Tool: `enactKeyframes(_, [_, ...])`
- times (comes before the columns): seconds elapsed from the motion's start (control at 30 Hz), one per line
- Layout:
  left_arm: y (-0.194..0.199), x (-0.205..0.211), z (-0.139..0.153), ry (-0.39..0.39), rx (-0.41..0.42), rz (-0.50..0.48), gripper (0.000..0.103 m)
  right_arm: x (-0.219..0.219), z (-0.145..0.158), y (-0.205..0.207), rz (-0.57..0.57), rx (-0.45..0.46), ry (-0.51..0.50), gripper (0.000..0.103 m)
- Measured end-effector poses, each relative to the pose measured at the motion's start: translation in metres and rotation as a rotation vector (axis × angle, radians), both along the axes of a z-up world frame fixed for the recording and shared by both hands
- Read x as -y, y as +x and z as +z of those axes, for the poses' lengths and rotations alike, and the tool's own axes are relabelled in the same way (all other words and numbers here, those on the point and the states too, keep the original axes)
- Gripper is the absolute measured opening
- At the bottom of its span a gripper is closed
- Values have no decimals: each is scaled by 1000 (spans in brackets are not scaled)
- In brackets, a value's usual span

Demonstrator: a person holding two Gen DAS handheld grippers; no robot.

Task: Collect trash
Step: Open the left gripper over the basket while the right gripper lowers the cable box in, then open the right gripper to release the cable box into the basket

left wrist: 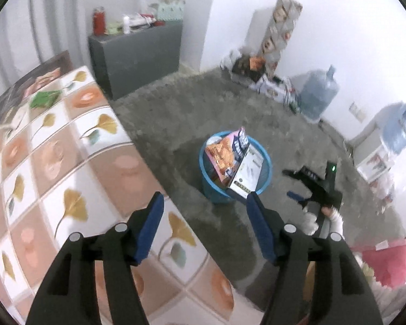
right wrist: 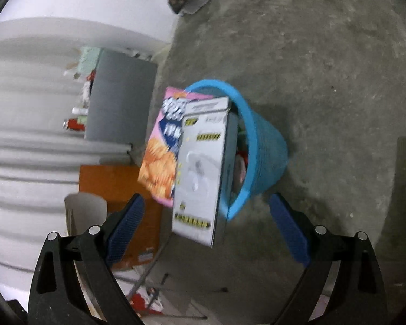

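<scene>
Blue basket point(left wrist: 235, 174) on grey concrete floor point(left wrist: 159, 113); beside it a table with ginkgo-leaf cloth point(left wrist: 67, 162), beyond it a grey cabinet point(left wrist: 138, 54), water jug point(left wrist: 319, 94) by the wall. Contents: pink-orange snack bag point(right wrist: 165, 146) and white flat box point(right wrist: 203, 168), both upright, protruding above the rim, box touching bag. Left gripper point(left wrist: 205, 208) above the table edge near the basket, right gripper point(right wrist: 205, 208) just before the basket: both spread wide, holding nothing.
</scene>
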State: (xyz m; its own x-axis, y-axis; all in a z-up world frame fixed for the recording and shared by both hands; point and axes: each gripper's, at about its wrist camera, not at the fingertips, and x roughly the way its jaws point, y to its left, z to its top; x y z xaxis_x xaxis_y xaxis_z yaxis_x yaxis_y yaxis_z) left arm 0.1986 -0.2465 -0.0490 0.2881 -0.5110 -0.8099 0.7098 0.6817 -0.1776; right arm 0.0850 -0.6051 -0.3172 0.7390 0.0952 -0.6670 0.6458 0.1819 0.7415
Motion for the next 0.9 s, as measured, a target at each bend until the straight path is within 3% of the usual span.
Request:
enactKeyframes(0.07, [-12, -16, 4, -39, -4, 11, 62, -18, 7, 9, 73, -29, -45, 86])
enactKeyframes(0.17, [-26, -36, 9, -65, 0, 19, 62, -46, 7, 41, 218, -80, -85, 73])
enactKeyframes(0.23, [-32, -49, 10, -68, 15, 35, 62, -55, 0, 57, 252, -113, -87, 57])
enactKeyframes(0.37, [-35, -82, 6, -55, 8, 85, 62, -48, -25, 101, 270, -210, -86, 37])
enactKeyframes(0.4, [-34, -90, 4, -49, 4, 102, 62, -46, -31, 109, 269, -208, -75, 21])
enactKeyframes(0.43, [-33, -97, 4, -44, 0, 118, 62, -41, -38, 123, 269, -206, -66, 16])
enactKeyframes(0.7, [-23, -135, -3, -41, -22, 229, 62, -27, -51, 155, 236, -265, -51, 17])
enactKeyframes(0.9, [-32, -136, 3, -93, -14, 200, 62, -41, -26, 105, 246, -173, -67, 43])
